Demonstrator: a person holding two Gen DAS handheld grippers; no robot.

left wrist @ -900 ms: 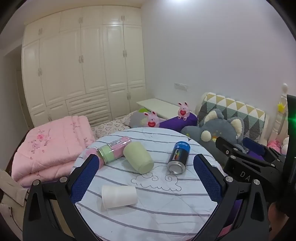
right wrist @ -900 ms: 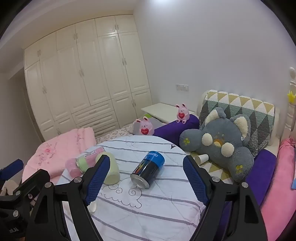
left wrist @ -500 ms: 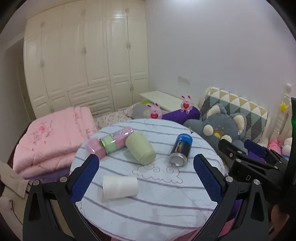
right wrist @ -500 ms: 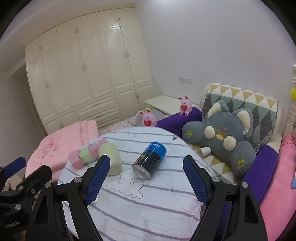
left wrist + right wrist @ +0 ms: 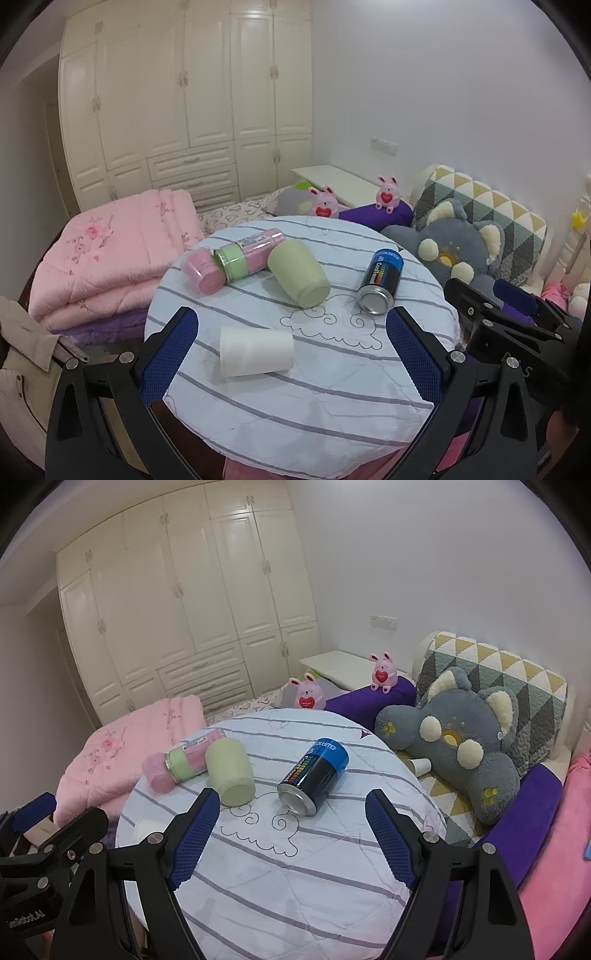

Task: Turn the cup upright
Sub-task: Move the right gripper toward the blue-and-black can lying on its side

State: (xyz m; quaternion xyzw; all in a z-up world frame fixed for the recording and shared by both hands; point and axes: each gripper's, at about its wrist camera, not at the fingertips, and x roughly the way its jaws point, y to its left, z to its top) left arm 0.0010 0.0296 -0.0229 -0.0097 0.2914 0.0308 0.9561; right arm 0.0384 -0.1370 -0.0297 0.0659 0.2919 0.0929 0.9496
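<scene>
A pale green cup (image 5: 298, 273) lies on its side on the round striped table (image 5: 332, 387), its base toward me; it also shows in the right wrist view (image 5: 229, 771). A white paper cup (image 5: 255, 350) lies on its side nearer me, partly hidden in the right wrist view (image 5: 147, 828). My left gripper (image 5: 291, 354) is open and empty, above the table's near edge, with the white cup between its fingers in view. My right gripper (image 5: 291, 842) is open and empty, near the table's front.
A blue can (image 5: 380, 281) lies on its side right of the green cup. A pink and green bottle (image 5: 231, 260) lies at the left. A folded pink quilt (image 5: 110, 258) and a grey plush (image 5: 461, 742) flank the table. Another paper cup (image 5: 419, 765) lies on the bed.
Both grippers have drawn back and risen a little, so the table sits lower and farther in both views. Nothing on the table has moved.
</scene>
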